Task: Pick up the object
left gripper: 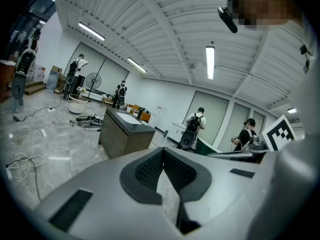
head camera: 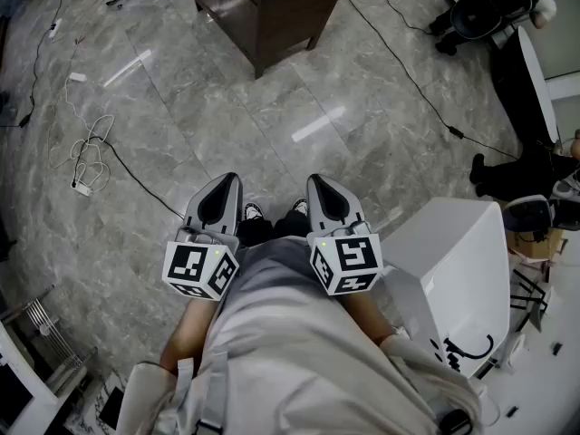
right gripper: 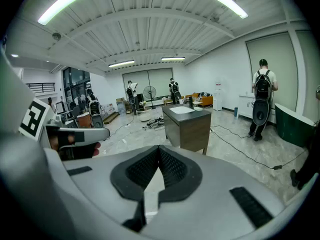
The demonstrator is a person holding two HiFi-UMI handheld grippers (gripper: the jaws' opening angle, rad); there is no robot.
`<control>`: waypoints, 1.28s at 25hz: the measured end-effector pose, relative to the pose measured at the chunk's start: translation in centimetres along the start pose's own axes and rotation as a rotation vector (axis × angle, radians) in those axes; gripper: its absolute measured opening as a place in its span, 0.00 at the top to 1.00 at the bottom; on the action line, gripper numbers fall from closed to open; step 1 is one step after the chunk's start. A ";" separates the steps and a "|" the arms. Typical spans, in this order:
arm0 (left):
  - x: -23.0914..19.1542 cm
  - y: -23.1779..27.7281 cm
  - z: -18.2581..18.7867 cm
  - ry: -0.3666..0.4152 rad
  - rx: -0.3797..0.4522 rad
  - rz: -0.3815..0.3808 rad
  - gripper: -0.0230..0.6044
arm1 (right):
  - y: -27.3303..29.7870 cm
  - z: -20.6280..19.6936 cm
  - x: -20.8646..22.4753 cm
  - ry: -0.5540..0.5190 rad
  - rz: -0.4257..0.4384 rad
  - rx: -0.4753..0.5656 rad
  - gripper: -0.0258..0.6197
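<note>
1. Two grippers are mine, held low in front of my body over the grey stone floor (head camera: 181, 107). Far to the left a tangle of white cable (head camera: 89, 157) lies on it.
2. My left gripper (head camera: 227, 187) points away from me and slightly downward, with its marker cube (head camera: 201, 270) nearest my waist. In the left gripper view its black ribbed pads (left gripper: 145, 171) meet at the tips. These jaws are pressed together with nothing between them.
3. Between the two grippers the toes of my shoes (head camera: 254, 211) show on the floor. Farther ahead stands a dark wooden cabinet (head camera: 263, 7), well apart from both sets of jaws.
4. My right gripper (head camera: 319, 188) lies just beside the left, roughly parallel and not touching it. In the right gripper view its pads (right gripper: 145, 170) also meet at the tips, so these jaws are closed and empty too.
5. Beside my right arm stands a white box-like unit (head camera: 453, 261).
6. I cannot tell which thing is the object.
</note>
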State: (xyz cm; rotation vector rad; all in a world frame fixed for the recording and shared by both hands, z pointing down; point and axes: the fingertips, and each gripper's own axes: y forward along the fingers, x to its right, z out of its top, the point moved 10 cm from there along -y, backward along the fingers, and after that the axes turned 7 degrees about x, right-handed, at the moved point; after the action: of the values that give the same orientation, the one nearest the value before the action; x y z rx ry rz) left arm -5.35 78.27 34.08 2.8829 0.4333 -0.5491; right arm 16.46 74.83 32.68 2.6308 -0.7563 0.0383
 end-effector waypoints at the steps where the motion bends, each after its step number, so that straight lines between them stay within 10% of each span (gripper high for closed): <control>1: -0.2 -0.1 -0.2 -0.004 0.001 -0.001 0.96 | 0.2 0.0 -0.2 -0.009 -0.001 0.002 0.95; 32: -2.0 3.1 1.6 0.079 -0.007 0.055 0.96 | 2.5 1.2 2.4 0.049 -0.007 0.064 0.95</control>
State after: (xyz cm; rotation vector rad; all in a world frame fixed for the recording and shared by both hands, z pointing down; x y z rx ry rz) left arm -6.74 74.49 33.73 2.9083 0.3658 -0.4249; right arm 17.14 71.22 32.81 2.6821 -0.7404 0.1266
